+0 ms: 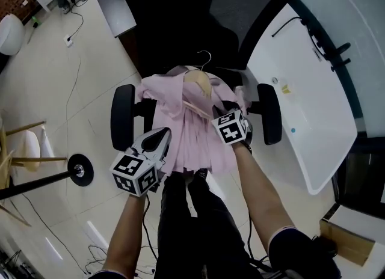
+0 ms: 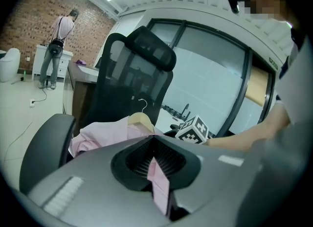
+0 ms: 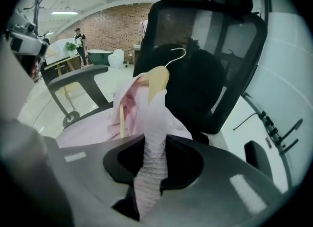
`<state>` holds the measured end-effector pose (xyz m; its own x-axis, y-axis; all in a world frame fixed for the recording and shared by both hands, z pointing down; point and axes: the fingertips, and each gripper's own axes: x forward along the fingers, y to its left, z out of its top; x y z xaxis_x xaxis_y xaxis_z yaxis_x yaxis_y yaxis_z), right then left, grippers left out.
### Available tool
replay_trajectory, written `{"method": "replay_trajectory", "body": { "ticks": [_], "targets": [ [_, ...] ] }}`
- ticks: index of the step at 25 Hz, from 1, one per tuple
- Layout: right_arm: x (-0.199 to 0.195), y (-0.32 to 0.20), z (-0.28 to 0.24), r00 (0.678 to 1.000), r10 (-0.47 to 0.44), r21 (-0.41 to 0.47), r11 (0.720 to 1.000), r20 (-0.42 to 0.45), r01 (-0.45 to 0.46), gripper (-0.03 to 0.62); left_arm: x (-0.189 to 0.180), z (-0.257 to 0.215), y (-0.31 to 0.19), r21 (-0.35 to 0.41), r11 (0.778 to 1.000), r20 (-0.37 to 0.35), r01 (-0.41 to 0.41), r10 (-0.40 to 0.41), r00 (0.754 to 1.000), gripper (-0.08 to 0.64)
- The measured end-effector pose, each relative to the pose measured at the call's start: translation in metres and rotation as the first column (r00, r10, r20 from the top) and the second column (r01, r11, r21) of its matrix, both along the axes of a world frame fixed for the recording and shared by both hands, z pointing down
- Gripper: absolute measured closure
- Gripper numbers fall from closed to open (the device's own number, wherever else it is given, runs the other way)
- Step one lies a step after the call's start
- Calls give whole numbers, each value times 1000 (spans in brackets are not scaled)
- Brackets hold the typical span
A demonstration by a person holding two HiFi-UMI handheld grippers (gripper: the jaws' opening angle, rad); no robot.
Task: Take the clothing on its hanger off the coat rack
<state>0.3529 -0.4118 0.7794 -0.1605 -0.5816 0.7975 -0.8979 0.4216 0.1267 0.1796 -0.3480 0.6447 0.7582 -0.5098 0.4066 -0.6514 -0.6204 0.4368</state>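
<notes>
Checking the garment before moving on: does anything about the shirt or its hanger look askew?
Yes. The pink shirt is bunched over the office chair, its wooden hanger tilted, the hook on nothing. The left gripper and right gripper each have jaws shut on shirt fabric, not the hanger.

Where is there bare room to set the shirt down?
The white desk right of the chair is mostly bare, apart from a cable. The floor between chair and rack base is mostly open. Between the armrests it is crowded by the shirt.
</notes>
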Motion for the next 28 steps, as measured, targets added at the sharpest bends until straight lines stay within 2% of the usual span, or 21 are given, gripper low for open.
{"method": "replay_trajectory", "body": {
  "ticks": [10,12,13,15,16,18,22,24,26,28],
  "targets": [
    [3,15,74,994,75,-196,979,76,-58,502,7,37,5,-48,999,12,12,-12,1000,549],
    [3,18,84,992,84,-211,975,90,-63,487,7,41,6,-55,998,12,18,-18,1000,548],
    [3,16,84,992,82,-194,979,97,-62,468,6,43,6,-57,998,13,22,-21,1000,549],
    [5,11,78,991,82,-154,986,109,-65,364,5,45,5,-60,998,18,26,-25,1000,549],
    [6,11,73,989,86,-141,988,116,-69,341,5,45,5,-60,998,20,26,-25,999,549],
    [8,11,59,987,91,-115,990,135,-75,341,6,42,4,-56,998,22,26,-25,999,549],
    [8,12,11,980,84,-31,996,183,-80,359,12,25,2,-36,999,20,12,-12,1000,548],
    [7,7,-22,974,67,34,997,219,-76,392,18,10,-4,-8,1000,11,-2,2,1000,548],
    [5,4,-60,963,41,104,992,267,-71,464,26,-8,-10,25,1000,2,-18,18,1000,548],
    [2,4,-98,951,9,169,983,308,-64,494,34,-29,-13,56,998,-6,-32,33,999,549]
  ]
}}
